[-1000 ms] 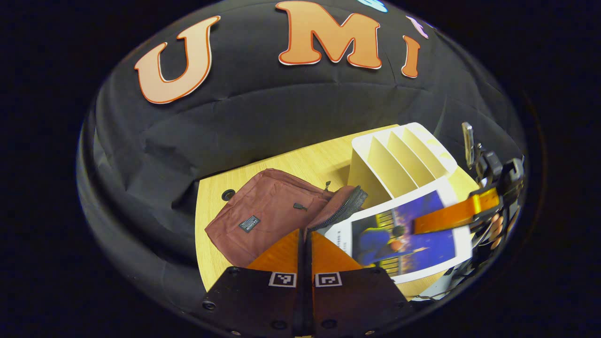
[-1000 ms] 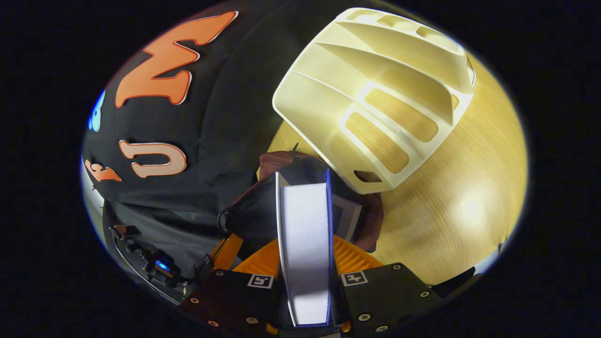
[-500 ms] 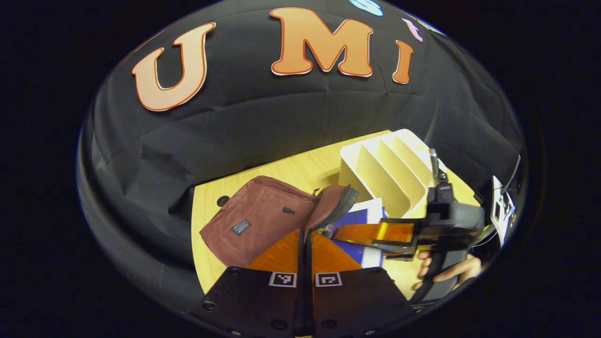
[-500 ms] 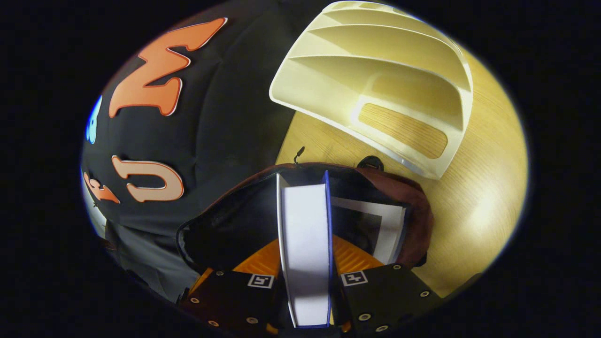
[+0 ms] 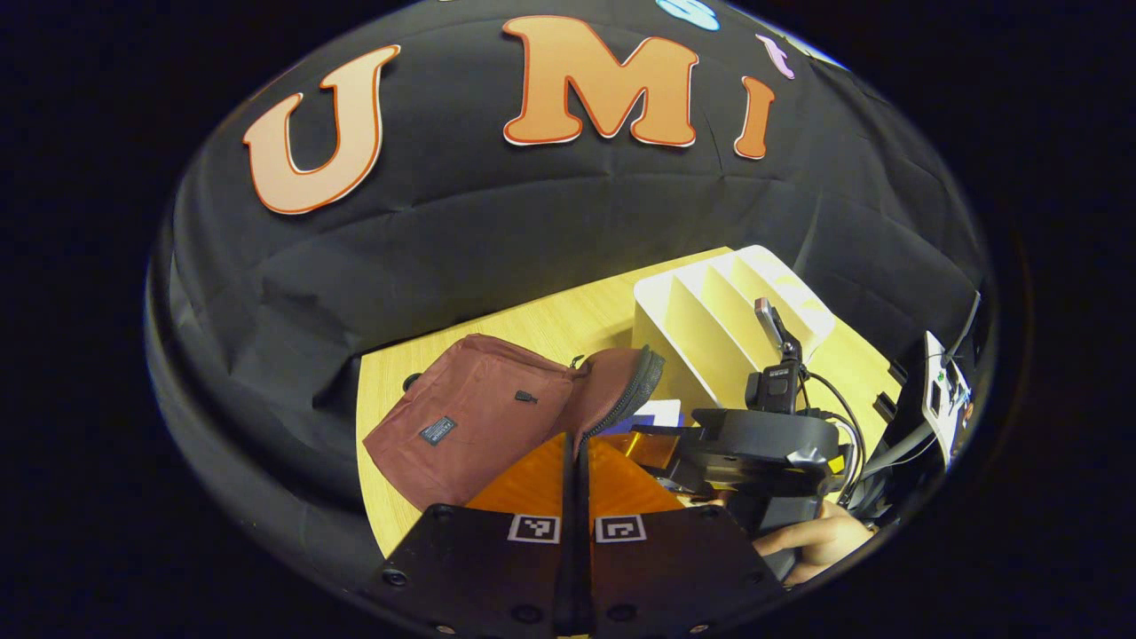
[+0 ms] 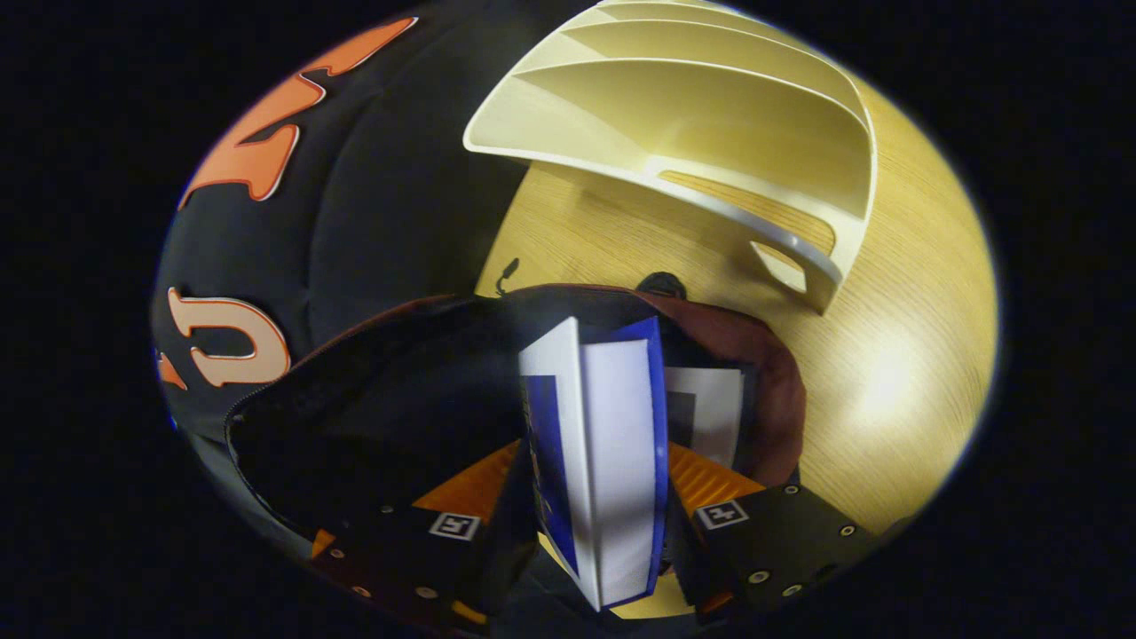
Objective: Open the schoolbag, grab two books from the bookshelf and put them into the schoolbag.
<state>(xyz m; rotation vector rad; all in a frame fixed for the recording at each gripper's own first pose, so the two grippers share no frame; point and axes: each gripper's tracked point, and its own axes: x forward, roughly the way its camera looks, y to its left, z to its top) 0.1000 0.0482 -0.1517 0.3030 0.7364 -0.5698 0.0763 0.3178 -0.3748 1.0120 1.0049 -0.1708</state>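
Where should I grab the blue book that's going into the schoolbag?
Pinch the book at its near, white page edge, one finger on each blue cover. Come in through the open mouth of the schoolbag, as the right hand-held gripper does: the book stands on edge there, its thin side facing out, the rest sunk inside.

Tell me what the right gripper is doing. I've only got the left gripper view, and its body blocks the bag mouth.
Observer: The right gripper has a blue-covered book between its fingers, far end inside the schoolbag's open mouth.
Operator: Other book in?
Observer: Yes, a white-bordered book sits inside beside it.
Operator: Blue one straight?
Observer: No, it leans sideways, covers splaying.
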